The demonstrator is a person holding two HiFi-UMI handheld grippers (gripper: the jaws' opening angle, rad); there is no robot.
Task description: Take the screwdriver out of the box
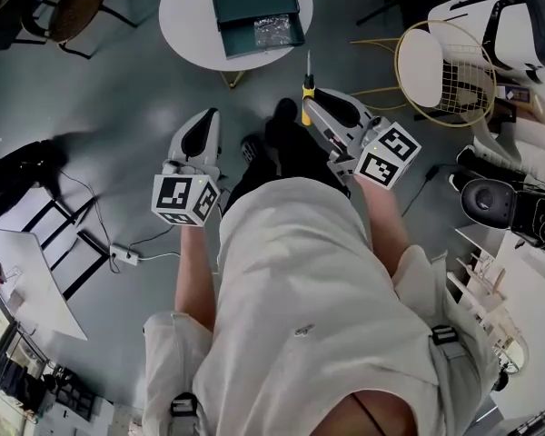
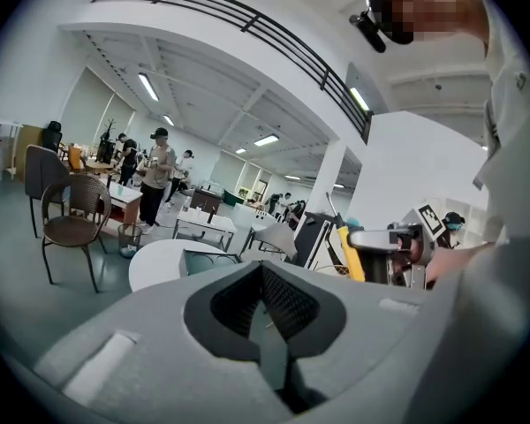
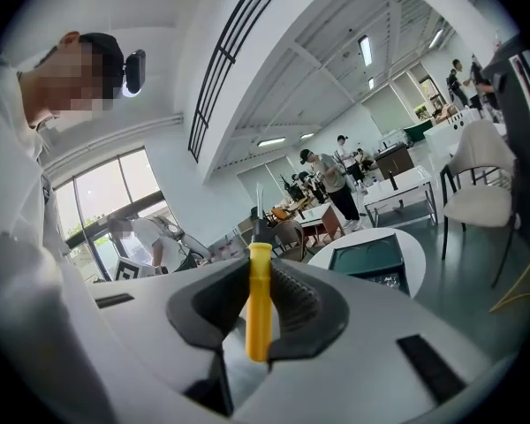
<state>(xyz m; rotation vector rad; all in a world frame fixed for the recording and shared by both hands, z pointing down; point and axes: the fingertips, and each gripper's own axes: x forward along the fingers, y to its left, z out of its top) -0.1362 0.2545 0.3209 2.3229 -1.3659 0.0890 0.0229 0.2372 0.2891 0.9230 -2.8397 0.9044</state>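
Observation:
My right gripper (image 1: 312, 105) is shut on a screwdriver (image 1: 307, 87) with a yellow handle, whose metal shaft points away toward the table. In the right gripper view the handle (image 3: 259, 281) stands upright, clamped between the dark pads (image 3: 296, 303). The box (image 1: 254, 12) is dark green and lies open on a round white table (image 1: 186, 12), well beyond both grippers; the box (image 3: 371, 259) also shows ahead in the right gripper view. My left gripper (image 1: 209, 116) is shut on nothing, held at waist height beside the right one. Its closed jaws (image 2: 265, 303) point toward the table.
A wire chair with a white cushion (image 1: 440, 71) stands right of the table, a brown chair (image 1: 73, 7) at the far left. A power strip and cable (image 1: 127, 254) lie on the floor by a white desk (image 1: 27, 271). People (image 2: 159, 179) stand among distant tables.

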